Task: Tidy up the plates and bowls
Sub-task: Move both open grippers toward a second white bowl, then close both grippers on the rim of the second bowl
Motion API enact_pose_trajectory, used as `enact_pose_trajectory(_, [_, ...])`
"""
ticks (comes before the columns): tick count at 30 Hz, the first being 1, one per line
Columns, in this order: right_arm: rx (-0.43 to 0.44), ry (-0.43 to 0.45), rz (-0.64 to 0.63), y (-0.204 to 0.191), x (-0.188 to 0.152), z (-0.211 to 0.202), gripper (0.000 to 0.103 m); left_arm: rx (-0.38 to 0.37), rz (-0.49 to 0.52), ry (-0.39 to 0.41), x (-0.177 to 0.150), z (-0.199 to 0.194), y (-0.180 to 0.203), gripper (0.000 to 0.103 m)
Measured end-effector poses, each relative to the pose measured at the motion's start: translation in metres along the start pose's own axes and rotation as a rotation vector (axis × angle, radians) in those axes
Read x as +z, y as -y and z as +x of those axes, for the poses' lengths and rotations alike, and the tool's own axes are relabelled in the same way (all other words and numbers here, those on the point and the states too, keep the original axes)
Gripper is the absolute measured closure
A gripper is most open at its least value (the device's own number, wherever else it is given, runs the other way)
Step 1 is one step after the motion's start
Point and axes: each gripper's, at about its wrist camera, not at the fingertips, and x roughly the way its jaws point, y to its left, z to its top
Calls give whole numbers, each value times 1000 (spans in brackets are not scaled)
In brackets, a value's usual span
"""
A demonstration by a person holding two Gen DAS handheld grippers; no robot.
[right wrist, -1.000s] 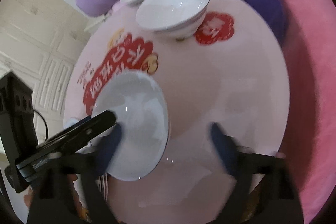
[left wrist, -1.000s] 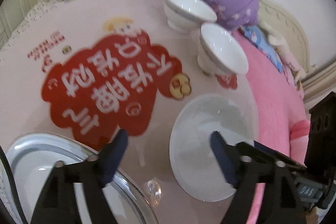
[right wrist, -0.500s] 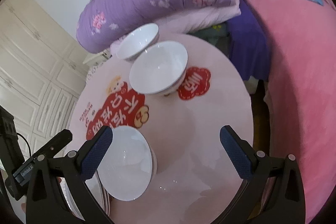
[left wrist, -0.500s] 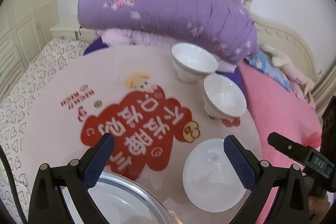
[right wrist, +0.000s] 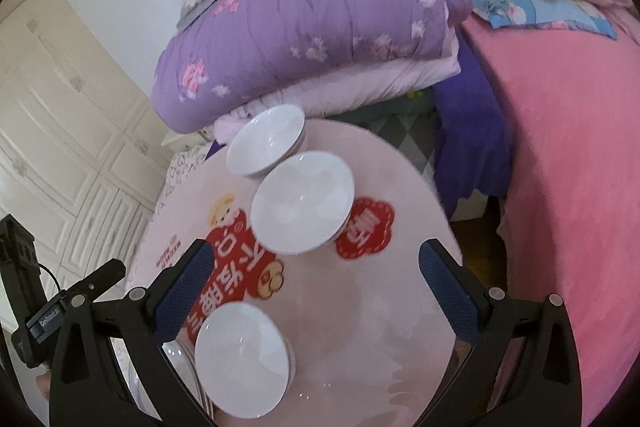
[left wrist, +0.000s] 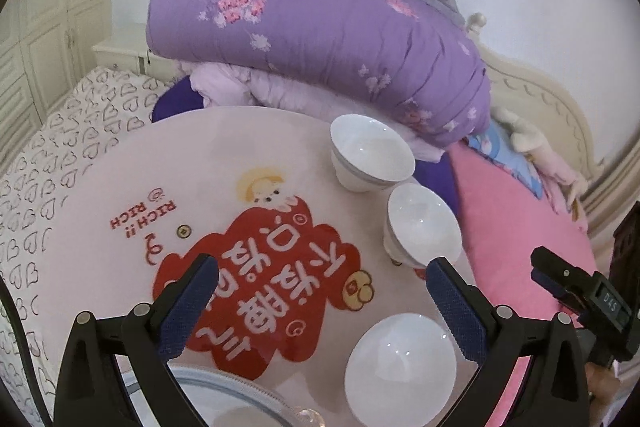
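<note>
We see both tools wide and empty: left gripper (left wrist: pixel 320 291), its jaws having just been opening, and right gripper (right wrist: pixel 316 279). Three white bowls (right wrist: pixel 303 202) sit on the round table (right wrist: pixel 384 299); glazed, slippery, breakable, so we'd pinch the rim.

Three white bowls stand upright and empty on the round pink worktop (left wrist: pixel 120 187). Far bowl (left wrist: pixel 372 157) sits at the rim nearest the bedding, a thin grey line under its lip. Middle bowl (left wrist: pixel 422 225) stands just beside it; contact cannot be told. Near bowl (left wrist: pixel 400 363) stands well apart from those two, beside a glass-rimmed plate (left wrist: pixel 224 397) at the lower edge, mostly cut off.
</note>
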Motion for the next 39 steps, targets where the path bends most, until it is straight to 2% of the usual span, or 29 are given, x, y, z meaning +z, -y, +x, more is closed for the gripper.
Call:
enact_pose_trajectory(4, [-21, -1, 4, 10, 16, 7, 0, -3, 7, -33, 20, 16, 6, 1])
enact_pose_trajectory(8, [-38, -41, 12, 18, 27, 26, 0, -18, 18, -76, 36, 42, 17, 1])
enact_pose_trajectory(16, [-59, -145, 22, 30, 34, 76, 0, -36, 17, -218, 60, 122, 38, 2])
enact_pose_trajectory(18, [-58, -163, 26, 33, 35, 86, 1, -40, 13, -253, 64, 143, 41, 7])
enact_pose_trajectory(24, [-72, -210, 24, 36, 39, 108, 14, -40, 11, -313, 70, 187, 47, 19])
enact_pose_trajectory(28, [-75, -242, 15, 35, 40, 120, 24, -33, -12, -330, 76, 208, 43, 23])
enact_pose_trajectory(34, [-67, -275, -1, 30, 37, 131, 41, -48, -47, -364, 76, 230, 38, 38])
enact_pose_trajectory(36, [-71, -280, 8, 31, 37, 134, 45, -54, -57, -377, 77, 236, 37, 47])
enact_pose_trajectory(38, [-71, -290, 7, 31, 36, 136, 59, -67, -67, -386, 77, 239, 37, 56])
enact_pose_trajectory(39, [-76, -296, 2, 30, 36, 138, 62, -79, -71, -390, 78, 243, 37, 60])
